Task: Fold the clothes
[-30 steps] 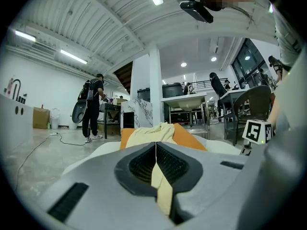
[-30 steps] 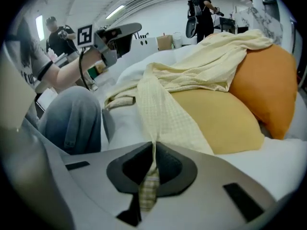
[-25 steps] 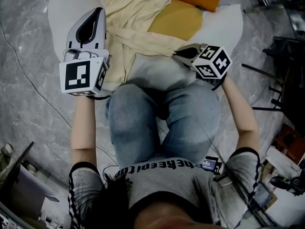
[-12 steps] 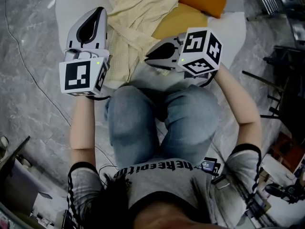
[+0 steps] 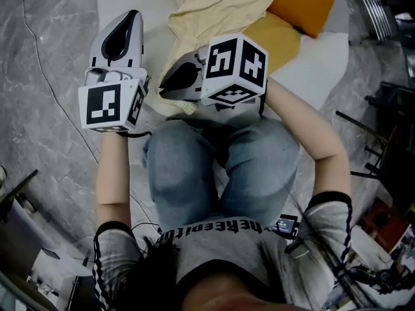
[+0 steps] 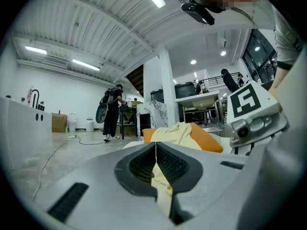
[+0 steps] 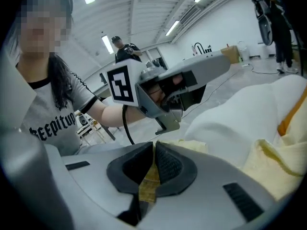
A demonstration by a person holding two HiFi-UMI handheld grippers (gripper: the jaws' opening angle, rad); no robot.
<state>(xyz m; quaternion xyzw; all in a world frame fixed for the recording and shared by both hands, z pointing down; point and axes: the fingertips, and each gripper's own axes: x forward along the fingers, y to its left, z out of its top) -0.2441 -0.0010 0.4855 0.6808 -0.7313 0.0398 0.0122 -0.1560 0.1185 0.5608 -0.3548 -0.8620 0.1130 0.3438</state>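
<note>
The left gripper (image 6: 155,159) and, just to its right, the right gripper (image 7: 153,166) each clamped a fold of the pale yellow garment (image 5: 214,8) lying ahead.

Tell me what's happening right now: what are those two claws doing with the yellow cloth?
Left claw shut on cloth. Right claw shut on cloth too, close beside left. Cloth trails back over orange cushion.

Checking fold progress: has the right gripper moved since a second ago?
Yes. The right gripper, shut on the yellow garment, has swung left across the knees to beside the left gripper.
</note>
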